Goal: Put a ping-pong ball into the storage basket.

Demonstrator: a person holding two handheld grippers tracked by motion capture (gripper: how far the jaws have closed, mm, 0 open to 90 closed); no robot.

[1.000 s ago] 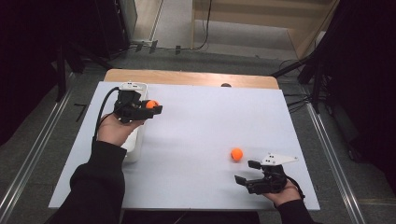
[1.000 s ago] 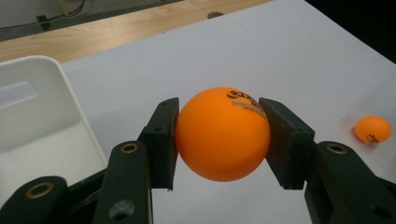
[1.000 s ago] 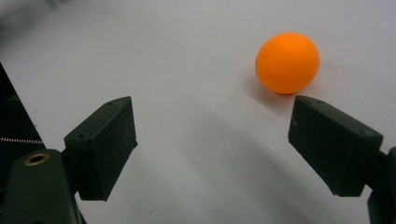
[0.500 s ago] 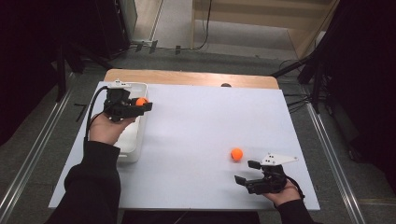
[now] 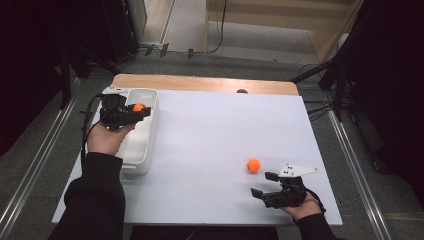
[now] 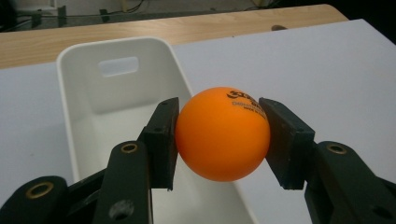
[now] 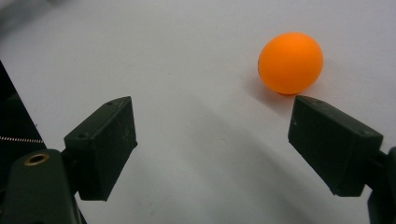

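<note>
Left gripper (image 5: 131, 111) is pinching an orange ping-pong ball (image 6: 222, 133) right above the white bin (image 5: 150, 131). Right gripper (image 5: 269, 184) is sitting wide open, holding nothing, near the second ball (image 5: 253, 165). Letting go off-centre is probably risking a bounce out over the rim.

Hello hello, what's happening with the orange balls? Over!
Left gripper shut on one orange ball, over the white bin. Right gripper open; second ball loose on the table. Nothing blocking.

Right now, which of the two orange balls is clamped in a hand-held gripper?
The orange ball with black print, pinched by the left hand-held gripper above the white plastic bin. The other orange ball lies free on the white table, ahead of the open right hand-held gripper.
</note>
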